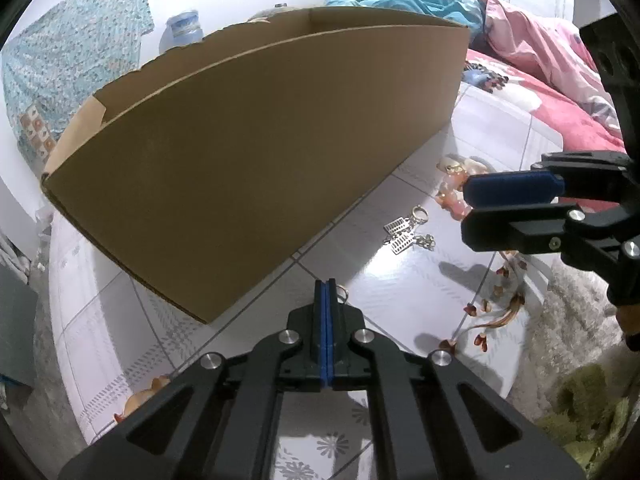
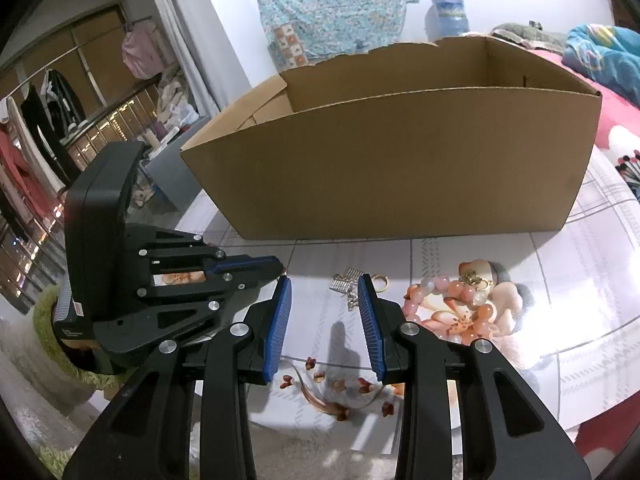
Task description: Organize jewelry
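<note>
Nearby, one cardboard box (image 2: 400, 160), one bead bracelet (image 2: 452, 300)

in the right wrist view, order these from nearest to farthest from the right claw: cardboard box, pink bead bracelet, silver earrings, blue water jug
From the right claw:
1. silver earrings, on the table just past the fingertips, between them.
2. pink bead bracelet, on the table to the right.
3. cardboard box, standing behind the jewelry.
4. blue water jug, beyond the box by the wall.

The left claw (image 1: 327, 286), pads pressed together, pinches a small ring (image 1: 341, 293) beside the cardboard box (image 1: 248, 168).
</note>
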The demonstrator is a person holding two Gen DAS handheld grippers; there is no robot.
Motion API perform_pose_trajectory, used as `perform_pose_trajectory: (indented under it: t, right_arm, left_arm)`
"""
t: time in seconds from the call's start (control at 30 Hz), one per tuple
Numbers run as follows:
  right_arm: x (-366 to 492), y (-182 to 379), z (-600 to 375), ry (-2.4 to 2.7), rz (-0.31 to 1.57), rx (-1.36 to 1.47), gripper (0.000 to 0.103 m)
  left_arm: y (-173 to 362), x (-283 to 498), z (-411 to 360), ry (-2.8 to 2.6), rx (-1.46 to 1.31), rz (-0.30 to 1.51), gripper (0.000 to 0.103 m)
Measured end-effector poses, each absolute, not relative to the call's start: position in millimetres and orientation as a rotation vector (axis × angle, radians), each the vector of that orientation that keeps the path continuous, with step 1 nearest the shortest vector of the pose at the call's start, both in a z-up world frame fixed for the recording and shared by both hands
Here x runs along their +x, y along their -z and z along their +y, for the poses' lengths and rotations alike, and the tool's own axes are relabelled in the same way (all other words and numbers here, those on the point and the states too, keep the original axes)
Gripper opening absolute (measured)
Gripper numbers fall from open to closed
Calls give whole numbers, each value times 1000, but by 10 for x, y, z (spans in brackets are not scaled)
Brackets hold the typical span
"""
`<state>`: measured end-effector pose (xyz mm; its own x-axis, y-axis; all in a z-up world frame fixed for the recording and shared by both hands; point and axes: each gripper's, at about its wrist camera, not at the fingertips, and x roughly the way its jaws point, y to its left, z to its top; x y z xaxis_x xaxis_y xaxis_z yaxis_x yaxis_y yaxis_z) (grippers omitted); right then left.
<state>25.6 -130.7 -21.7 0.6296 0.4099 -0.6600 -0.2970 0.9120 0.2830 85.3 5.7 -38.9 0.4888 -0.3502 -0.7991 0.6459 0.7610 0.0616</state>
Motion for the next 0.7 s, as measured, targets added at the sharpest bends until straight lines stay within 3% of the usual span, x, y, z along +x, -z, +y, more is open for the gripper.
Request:
perform_pose_trajectory:
  t: [0.5, 0.7]
  right_arm:
    - [235, 186, -1271, -405, 790, 145, 33]
    - [237, 187, -1267, -406, 788, 148, 33]
  left_arm:
    - [385, 748, 286, 746, 171, 993, 1]
    - [307, 668, 263, 766, 242, 948, 3]
